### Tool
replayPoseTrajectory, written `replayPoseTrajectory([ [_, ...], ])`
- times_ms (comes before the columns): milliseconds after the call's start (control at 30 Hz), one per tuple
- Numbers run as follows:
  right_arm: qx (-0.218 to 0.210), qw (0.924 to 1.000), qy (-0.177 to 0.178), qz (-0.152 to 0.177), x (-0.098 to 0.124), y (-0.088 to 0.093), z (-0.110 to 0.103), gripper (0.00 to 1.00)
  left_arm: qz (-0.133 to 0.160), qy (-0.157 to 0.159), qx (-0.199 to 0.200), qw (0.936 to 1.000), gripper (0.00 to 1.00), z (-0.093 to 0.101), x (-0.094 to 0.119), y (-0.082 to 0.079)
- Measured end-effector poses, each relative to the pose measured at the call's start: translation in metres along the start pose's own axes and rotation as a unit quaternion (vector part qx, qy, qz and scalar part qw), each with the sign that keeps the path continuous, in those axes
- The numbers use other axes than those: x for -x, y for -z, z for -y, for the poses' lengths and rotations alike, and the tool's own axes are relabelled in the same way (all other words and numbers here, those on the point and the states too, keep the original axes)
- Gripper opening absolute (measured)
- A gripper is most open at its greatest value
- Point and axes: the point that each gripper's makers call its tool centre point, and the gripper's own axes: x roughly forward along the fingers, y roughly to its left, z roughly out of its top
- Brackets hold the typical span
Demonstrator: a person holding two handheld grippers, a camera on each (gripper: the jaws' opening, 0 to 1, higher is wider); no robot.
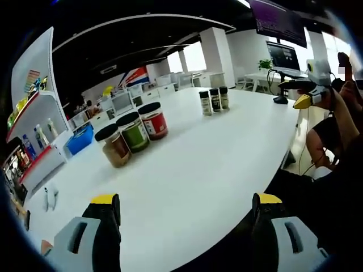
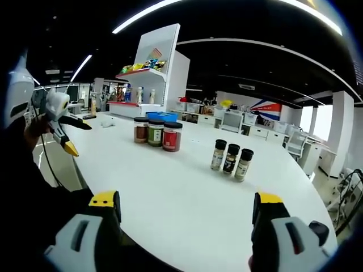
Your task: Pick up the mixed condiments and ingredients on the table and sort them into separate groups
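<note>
Both pairs of jaws spread wide and holding nothing: left gripper (image 1: 186, 211) and right gripper (image 2: 186, 208) low over the near edge of the white table (image 1: 187, 170), well apart from everything on it. Out from the right jaws, three spice shakers (image 2: 231, 160) in a tight row at about one o'clock, three wide jars (image 2: 156, 133) shoulder to shoulder at eleven; from the left jaws, jars (image 1: 136, 131) at eleven, shakers (image 1: 214, 100) at one. Seemingly already two groups, so best to check spacing only, approach any piece squarely, and grip below the lid without nudging neighbours.
</note>
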Motion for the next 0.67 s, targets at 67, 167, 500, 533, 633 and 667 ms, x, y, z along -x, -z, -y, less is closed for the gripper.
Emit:
replayPoseTrajectory([
  [67, 0.000, 1.0000, 0.000, -0.001, 0.0002, 0.0006, 0.0001, 0.93, 0.001, -0.001, -0.001, 1.0000, 0.95, -0.0006, 0.0003, -0.0005],
  [167, 0.001, 1.0000, 0.002, -0.002, 0.0011, 0.0007, 0.0011, 0.93, 0.003, -0.004, -0.003, 1.0000, 0.95, -0.0014, 0.0005, -0.0013],
  [500, 0.001, 1.0000, 0.008, 0.002, 0.0071, -0.0017, 0.0046, 0.93, 0.001, -0.007, -0.002, 1.0000, 0.95, -0.0023, -0.0006, 0.0001],
  [533, 0.001, 1.0000, 0.008, 0.001, 0.0072, -0.0013, 0.0043, 0.93, 0.001, -0.006, -0.002, 1.0000, 0.95, -0.0020, -0.0005, 0.0006],
  [633, 0.001, 1.0000, 0.007, 0.000, 0.0073, -0.0003, 0.0036, 0.93, 0.000, -0.005, 0.000, 1.0000, 0.95, -0.0008, -0.0002, 0.0018],
  [667, 0.000, 1.0000, 0.006, 0.000, 0.0070, -0.0001, 0.0034, 0.93, 0.000, -0.005, 0.000, 1.0000, 0.95, -0.0005, 0.0000, 0.0018],
])
